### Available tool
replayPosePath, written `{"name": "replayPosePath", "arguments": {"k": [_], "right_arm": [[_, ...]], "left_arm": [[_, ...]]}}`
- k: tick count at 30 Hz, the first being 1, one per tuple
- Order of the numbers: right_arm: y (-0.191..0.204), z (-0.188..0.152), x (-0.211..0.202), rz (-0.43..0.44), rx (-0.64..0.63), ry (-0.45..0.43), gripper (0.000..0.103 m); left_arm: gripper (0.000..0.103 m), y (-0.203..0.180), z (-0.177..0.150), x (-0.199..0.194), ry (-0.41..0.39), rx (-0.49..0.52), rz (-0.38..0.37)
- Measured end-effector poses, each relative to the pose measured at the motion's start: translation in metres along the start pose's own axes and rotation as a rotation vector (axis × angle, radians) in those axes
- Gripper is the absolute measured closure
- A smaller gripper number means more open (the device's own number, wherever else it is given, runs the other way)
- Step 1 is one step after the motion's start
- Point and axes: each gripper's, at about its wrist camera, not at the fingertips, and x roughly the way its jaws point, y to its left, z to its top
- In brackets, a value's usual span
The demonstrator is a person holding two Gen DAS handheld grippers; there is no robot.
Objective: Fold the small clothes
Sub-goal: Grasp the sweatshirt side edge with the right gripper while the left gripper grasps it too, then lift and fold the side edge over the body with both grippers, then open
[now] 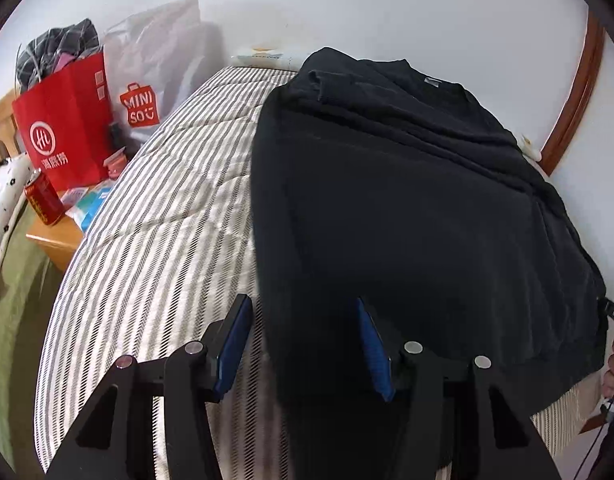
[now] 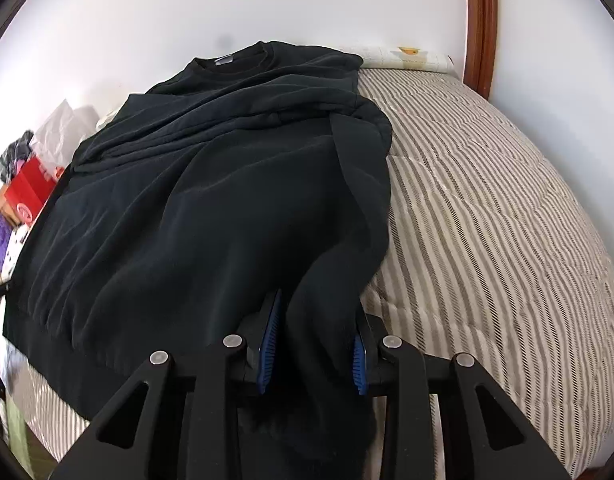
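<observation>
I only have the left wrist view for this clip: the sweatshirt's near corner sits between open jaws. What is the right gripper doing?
Observer: The right gripper has the other near corner of the black sweatshirt bunched between its pads, and the cloth fills the gap.
Operator: Is the sleeve on that side tucked in?
Observer: It looks so: the sleeve lies folded over the body and runs down towards that gripper.
Operator: What lies beyond that edge of the sweatshirt?
Observer: The striped bed cover, which runs to a wooden frame at the wall.
</observation>
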Motion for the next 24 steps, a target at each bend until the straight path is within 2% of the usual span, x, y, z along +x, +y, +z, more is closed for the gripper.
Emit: {"name": "replayPosePath", "arguments": {"k": [2, 3, 5, 13, 20, 24], "right_arm": [[0.003, 0.002, 0.002, -0.014, -0.016, -0.007, 0.086], [0.005, 0.003, 0.002, 0.003, -0.022, -0.008, 0.094], [0.002, 0.002, 0.000, 0.009, -0.025, -0.014, 0.095], [-0.043, -0.002, -0.024, 0.032, 0.030, -0.020, 0.097], [-0.056, -0.011, -0.033, 0.017, 0.028, -0.013, 0.097], [-0.054, -0.009, -0.029, 0.027, 0.042, 0.007, 0.095]], "left_arm": [[0.080, -0.003, 0.000, 0.001, -0.015, 0.006, 0.041], [0.087, -0.003, 0.001, 0.001, -0.017, 0.001, 0.043], [0.095, 0.002, 0.002, -0.001, -0.012, -0.042, 0.023], [0.097, 0.005, -0.008, -0.013, 0.004, -0.042, 0.004], [0.097, -0.003, -0.022, -0.029, 0.028, -0.030, -0.042], [0.094, -0.005, -0.022, -0.026, 0.030, -0.019, -0.031]]}}
